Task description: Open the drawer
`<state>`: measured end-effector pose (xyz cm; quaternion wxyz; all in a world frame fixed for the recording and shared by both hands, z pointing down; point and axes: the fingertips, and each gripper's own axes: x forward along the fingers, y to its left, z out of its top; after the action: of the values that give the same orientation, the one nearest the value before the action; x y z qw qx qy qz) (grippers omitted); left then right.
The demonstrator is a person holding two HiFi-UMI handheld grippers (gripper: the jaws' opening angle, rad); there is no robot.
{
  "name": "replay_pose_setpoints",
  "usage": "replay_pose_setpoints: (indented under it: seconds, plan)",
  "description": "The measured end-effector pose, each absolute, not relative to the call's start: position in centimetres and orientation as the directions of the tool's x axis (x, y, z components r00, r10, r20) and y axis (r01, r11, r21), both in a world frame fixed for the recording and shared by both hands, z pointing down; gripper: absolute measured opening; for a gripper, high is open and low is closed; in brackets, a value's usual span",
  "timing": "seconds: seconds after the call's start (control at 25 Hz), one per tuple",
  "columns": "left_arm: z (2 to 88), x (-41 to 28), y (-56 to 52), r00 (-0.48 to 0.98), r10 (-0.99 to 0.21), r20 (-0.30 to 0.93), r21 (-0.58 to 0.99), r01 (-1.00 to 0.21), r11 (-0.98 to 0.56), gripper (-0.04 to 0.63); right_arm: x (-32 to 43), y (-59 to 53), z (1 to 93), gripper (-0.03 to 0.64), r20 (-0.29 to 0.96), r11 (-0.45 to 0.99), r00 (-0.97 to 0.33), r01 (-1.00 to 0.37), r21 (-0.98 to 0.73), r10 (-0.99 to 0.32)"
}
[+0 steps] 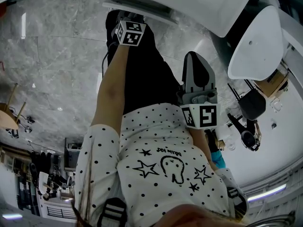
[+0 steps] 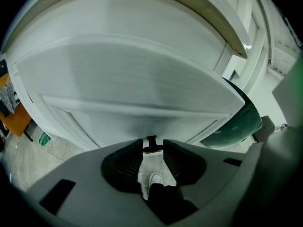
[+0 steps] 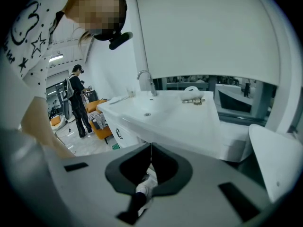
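One drawer handle (image 2: 152, 147) inside left hand-held gripper (image 2: 152, 144)

Two tongs (image 2: 152, 151) (image 3: 151, 148), one drawer (image 2: 142, 93), one handle (image 2: 151, 143), one sink (image 3: 165, 119), one faucet (image 3: 146, 79).

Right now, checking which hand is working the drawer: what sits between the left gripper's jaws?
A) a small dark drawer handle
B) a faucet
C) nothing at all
A: in the left gripper view, the left gripper has its jaw tips on the small dark drawer handle, right against the white drawer front.
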<state>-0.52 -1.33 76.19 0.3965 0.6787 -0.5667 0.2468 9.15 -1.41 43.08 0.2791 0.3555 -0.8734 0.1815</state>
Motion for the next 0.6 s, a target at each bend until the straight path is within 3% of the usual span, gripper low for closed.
replay_pose_setpoints:
  seconds: [0.6]
  plan:
    - [76.06,-0.44,-0.52,0.245,-0.565,0.788,0.266,-0.963,-0.045,0.138,9.02,-1.33,43.26,0.015,0.621,0.692,-0.600,-0.711,-0.126,-0.504]
